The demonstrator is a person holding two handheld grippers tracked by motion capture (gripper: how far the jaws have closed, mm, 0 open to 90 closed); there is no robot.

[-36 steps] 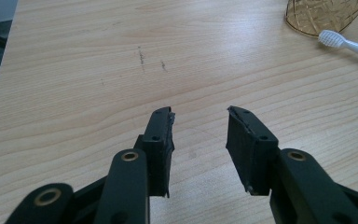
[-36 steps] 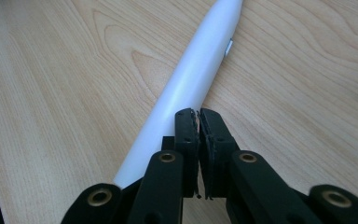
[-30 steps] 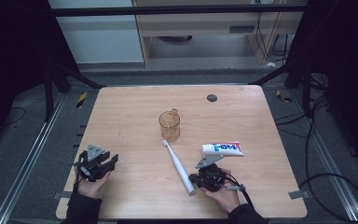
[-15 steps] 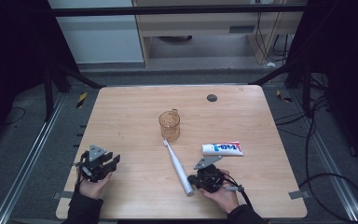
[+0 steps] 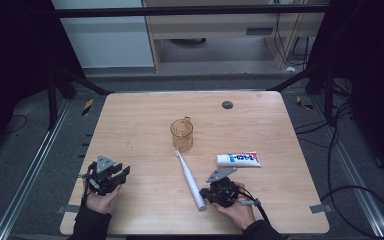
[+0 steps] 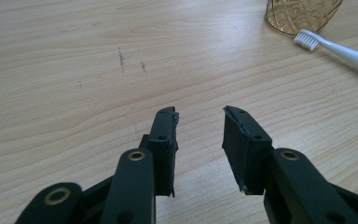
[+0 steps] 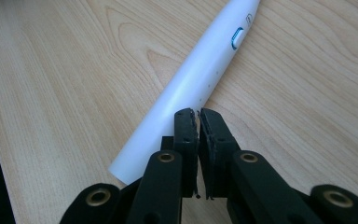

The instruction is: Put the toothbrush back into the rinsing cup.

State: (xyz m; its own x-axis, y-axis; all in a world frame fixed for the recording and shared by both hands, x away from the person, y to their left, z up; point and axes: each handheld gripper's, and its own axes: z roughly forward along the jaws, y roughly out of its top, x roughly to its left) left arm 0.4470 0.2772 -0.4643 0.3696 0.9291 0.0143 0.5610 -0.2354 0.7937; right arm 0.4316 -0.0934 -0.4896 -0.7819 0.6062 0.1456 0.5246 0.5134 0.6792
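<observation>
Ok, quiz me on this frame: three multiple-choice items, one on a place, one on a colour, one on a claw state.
1. Where does the toothpaste lie?
A. inside the cup
B. right of the toothbrush
C. beside the left claw

2. What colour is the cup?
A. amber
B. blue
C. white

3. How are the left claw's jaws?
A. shut on the toothbrush
C. shut empty
B. open, empty

Answers: 1 B, the tube lies on the table right of the toothbrush; 2 A, it is clear amber; 3 B, bare wood shows between its jaws.
</observation>
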